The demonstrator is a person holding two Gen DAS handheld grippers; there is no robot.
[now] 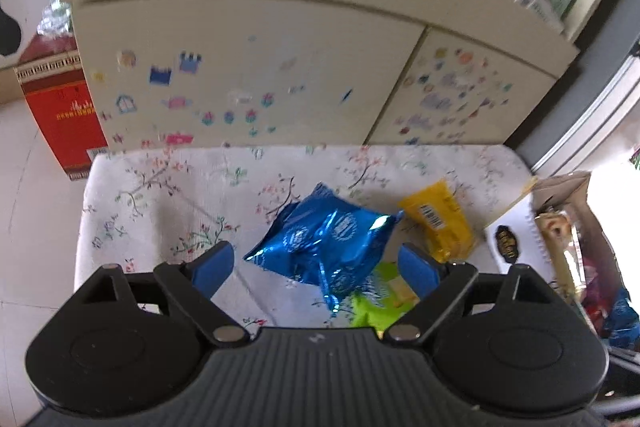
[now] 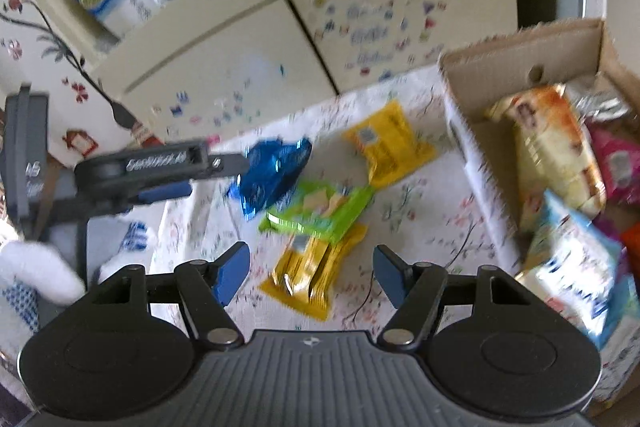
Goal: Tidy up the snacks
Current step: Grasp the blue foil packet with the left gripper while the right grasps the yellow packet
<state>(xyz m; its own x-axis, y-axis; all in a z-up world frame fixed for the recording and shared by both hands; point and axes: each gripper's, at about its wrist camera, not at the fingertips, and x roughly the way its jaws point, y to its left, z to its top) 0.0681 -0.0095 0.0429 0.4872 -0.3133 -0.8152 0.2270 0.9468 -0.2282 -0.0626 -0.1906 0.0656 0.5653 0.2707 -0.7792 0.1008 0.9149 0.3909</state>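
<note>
The blue foil packet (image 1: 324, 239) sits in front of my left gripper (image 1: 320, 267), whose jaws are spread wide on either side of it, gripping nothing; from the right wrist view the same packet (image 2: 274, 173) lies at the tip of that gripper, though motion blur keeps me from telling whether a finger touches the foil. I judge I'm lining up to close on it because it's the nearest loose snack on this side. Its near corner overlaps the green packet (image 2: 320, 207), which in turn lies across the top of the long yellow bar pack (image 2: 316, 267). A second yellow packet (image 2: 388, 143) rests apart from the pile, closer to the cabinet. My right gripper (image 2: 310, 277) hovers above the long yellow pack, fingers wide apart and empty, probably set for that one.

The cardboard box (image 2: 520, 47) stands at the right edge of the table, touching the cloth, already stuffed with a beige pastry bag (image 2: 552, 143), a pale blue bag (image 2: 576, 267) and something pink behind; that looks like where the loose packets belong, so roughly four remain outside.

Everything sits on a white floral tablecloth (image 1: 160, 195) over a small table. Just behind it is a cream cabinet (image 1: 248, 39) covered in little stickers, its open shelf crowded with boxes and bottles. A red carton (image 1: 64, 107) stands on the tiled floor to the left
</note>
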